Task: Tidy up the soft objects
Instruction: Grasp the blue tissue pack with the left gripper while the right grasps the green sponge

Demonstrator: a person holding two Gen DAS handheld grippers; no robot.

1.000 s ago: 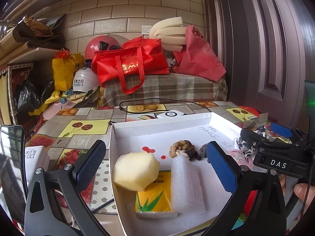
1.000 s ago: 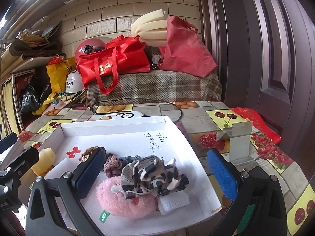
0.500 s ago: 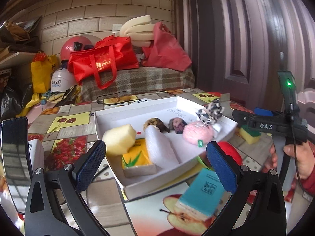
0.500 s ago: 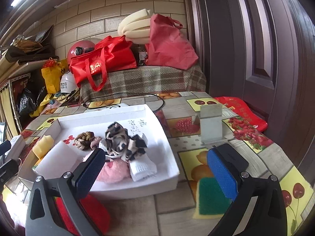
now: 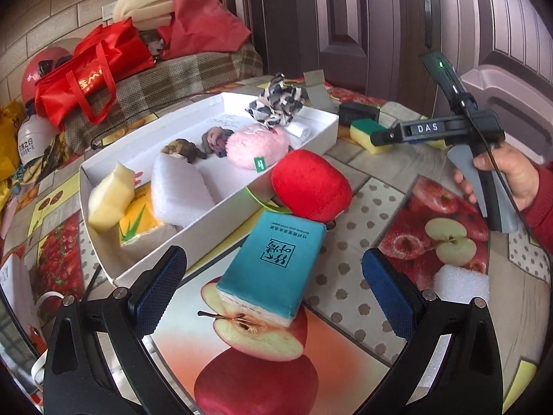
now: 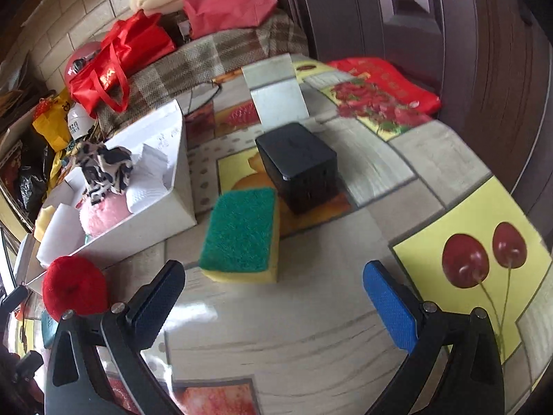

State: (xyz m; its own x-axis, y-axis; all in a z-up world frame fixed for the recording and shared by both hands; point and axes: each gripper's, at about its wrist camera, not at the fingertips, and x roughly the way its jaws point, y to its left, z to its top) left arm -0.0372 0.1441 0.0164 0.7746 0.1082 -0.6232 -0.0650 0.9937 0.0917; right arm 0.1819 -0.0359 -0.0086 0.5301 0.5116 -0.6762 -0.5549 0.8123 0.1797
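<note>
Hovering with jaws apart, the left gripper [image 5: 273,290] is lining up on the teal tissue pack [image 5: 273,266] at twelve o'clock; the right gripper [image 6: 273,297], likewise spread, is facing the green-topped sponge [image 6: 242,235] beside the white box [image 5: 214,207], probably for boxing.

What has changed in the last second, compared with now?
Both grippers pulled back from the white box: the left gripper now faces the teal tissue pack, the right gripper the green sponge. Both stayed open and empty; the box contents look unchanged.
</note>
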